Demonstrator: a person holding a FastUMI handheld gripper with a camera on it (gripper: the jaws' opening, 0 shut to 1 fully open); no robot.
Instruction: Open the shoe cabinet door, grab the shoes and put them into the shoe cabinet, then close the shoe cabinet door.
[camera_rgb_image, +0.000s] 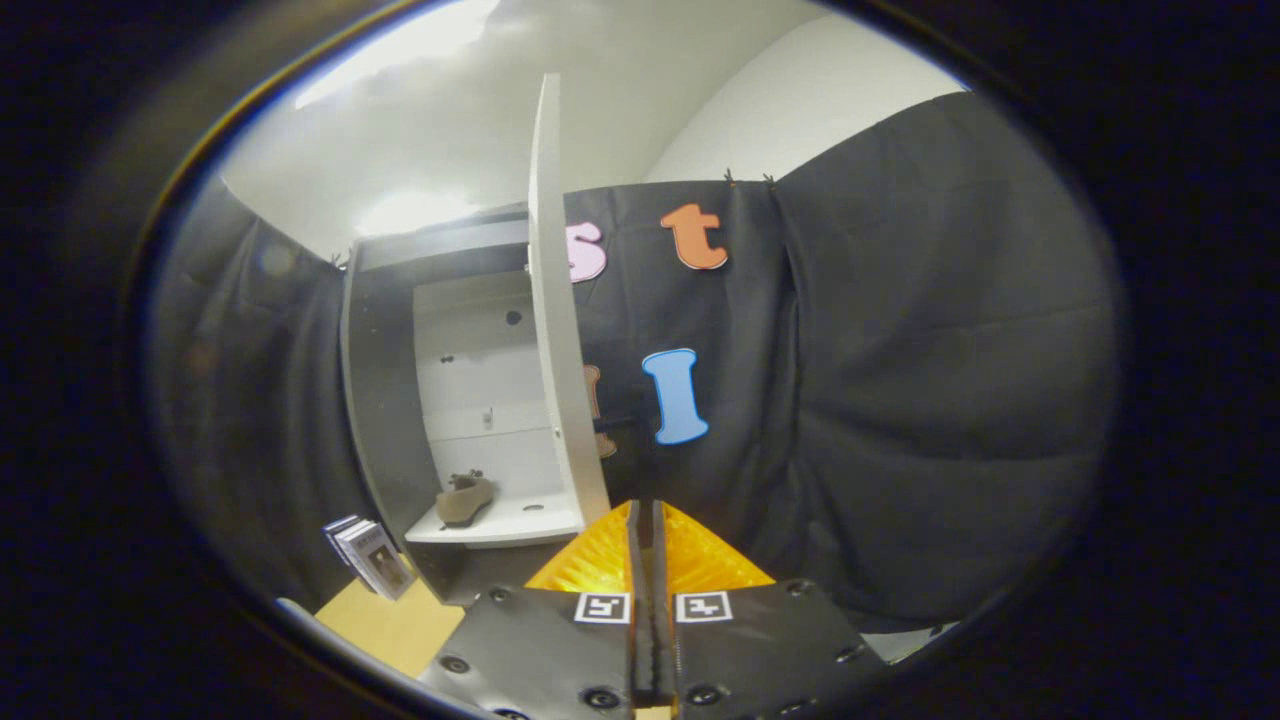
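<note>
Gripper (648, 520) at bottom centre of the frame, fingers drawn together with only a thin dark seam between them and nothing held; their tips point at the lower edge of the open door. Shoe cabinet (440, 400), left of centre: a dark outer frame enclosing a pale interior with a white back panel marked by small dark holes. Cabinet door (558, 300): a white panel swung open and seen almost edge-on, rising from just above the fingertips toward the top of the frame. Shoe (466, 499): a single brownish-grey shoe resting on the white shelf (520, 525) low inside the cabinet, left of the door; its details are too small to make out. Books (370, 555) stand at lower left, beside the cabinet's base, on a tan surface (395, 625) partly cut off by the gripper body. Gripper pose: raised level, aimed forward at the black cloth wall (900, 400).
</note>
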